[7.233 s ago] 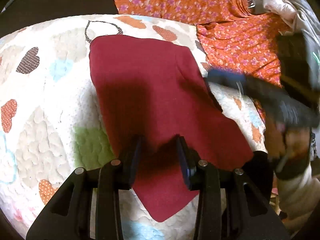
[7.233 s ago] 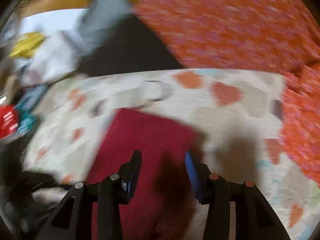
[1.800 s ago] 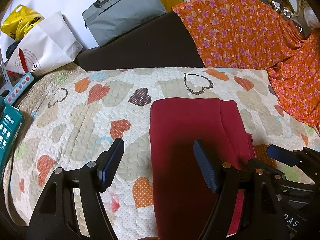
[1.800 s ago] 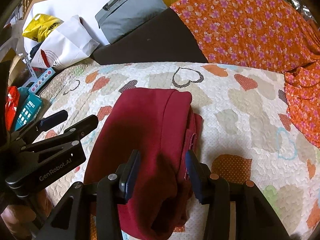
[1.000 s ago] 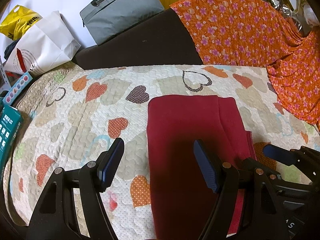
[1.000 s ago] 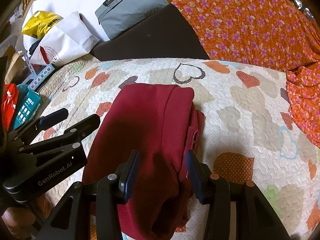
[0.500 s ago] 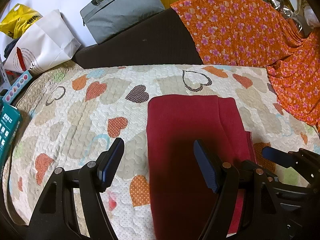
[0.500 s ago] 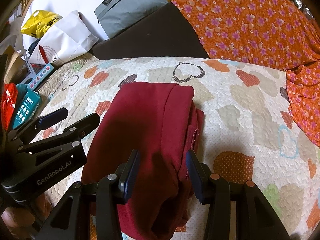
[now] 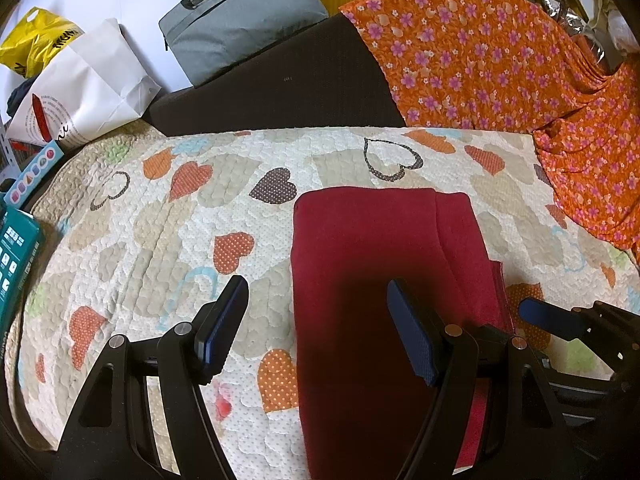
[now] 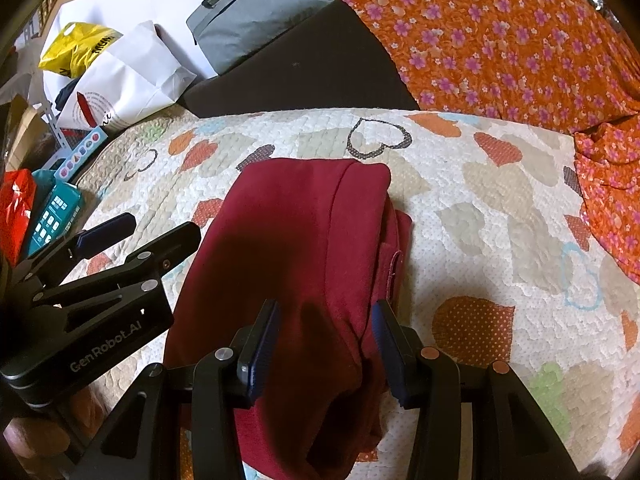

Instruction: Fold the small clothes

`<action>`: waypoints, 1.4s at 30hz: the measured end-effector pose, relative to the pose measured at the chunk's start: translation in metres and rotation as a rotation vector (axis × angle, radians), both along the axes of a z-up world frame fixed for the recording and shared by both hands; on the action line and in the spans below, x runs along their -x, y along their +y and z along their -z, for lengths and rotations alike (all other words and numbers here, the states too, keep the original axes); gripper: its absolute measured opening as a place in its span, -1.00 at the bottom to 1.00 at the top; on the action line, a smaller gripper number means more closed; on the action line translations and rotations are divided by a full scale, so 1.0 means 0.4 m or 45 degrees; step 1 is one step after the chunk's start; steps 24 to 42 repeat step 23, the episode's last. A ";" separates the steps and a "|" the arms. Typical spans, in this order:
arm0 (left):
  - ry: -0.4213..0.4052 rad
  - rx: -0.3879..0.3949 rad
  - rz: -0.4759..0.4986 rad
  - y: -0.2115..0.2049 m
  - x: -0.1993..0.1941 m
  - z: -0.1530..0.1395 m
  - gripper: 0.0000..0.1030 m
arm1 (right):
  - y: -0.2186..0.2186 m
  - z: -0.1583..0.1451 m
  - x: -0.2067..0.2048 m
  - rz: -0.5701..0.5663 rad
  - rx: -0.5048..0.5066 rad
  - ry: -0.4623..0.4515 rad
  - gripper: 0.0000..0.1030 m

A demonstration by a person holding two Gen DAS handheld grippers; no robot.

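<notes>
The folded dark red soft cloth (image 9: 384,280) lies on the white padded heart-print quilt (image 9: 160,240). It looks light and floppy, so grab an edge. The left tool (image 9: 316,320) and right tool (image 10: 324,340) are both open, holding nothing.

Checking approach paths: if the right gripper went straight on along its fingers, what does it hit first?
Most likely the folded maroon garment: the right gripper points down at it, jaws open, its raised edge lying between them. The heart-print quilt lies under it. Depth to the cloth is unclear.
</notes>
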State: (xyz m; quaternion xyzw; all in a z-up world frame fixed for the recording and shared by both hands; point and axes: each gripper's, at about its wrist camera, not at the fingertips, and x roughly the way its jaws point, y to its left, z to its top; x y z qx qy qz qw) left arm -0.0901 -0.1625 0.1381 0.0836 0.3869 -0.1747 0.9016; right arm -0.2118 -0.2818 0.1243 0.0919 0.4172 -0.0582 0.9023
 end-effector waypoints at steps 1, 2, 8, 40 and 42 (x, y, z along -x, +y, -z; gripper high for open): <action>0.001 0.001 0.000 0.001 0.000 0.000 0.40 | 0.000 0.000 0.000 0.000 0.001 0.000 -0.11; 0.001 0.001 0.003 0.002 -0.002 0.000 0.40 | 0.000 0.001 0.000 0.000 0.000 0.001 -0.11; 0.005 -0.003 0.006 0.001 -0.002 0.002 0.40 | -0.007 0.006 -0.003 0.006 -0.011 0.012 -0.11; 0.033 0.019 0.009 0.006 -0.011 0.005 0.40 | -0.001 0.006 -0.007 -0.013 -0.015 0.020 -0.11; 0.033 0.019 0.009 0.006 -0.011 0.005 0.40 | -0.001 0.006 -0.007 -0.013 -0.015 0.020 -0.11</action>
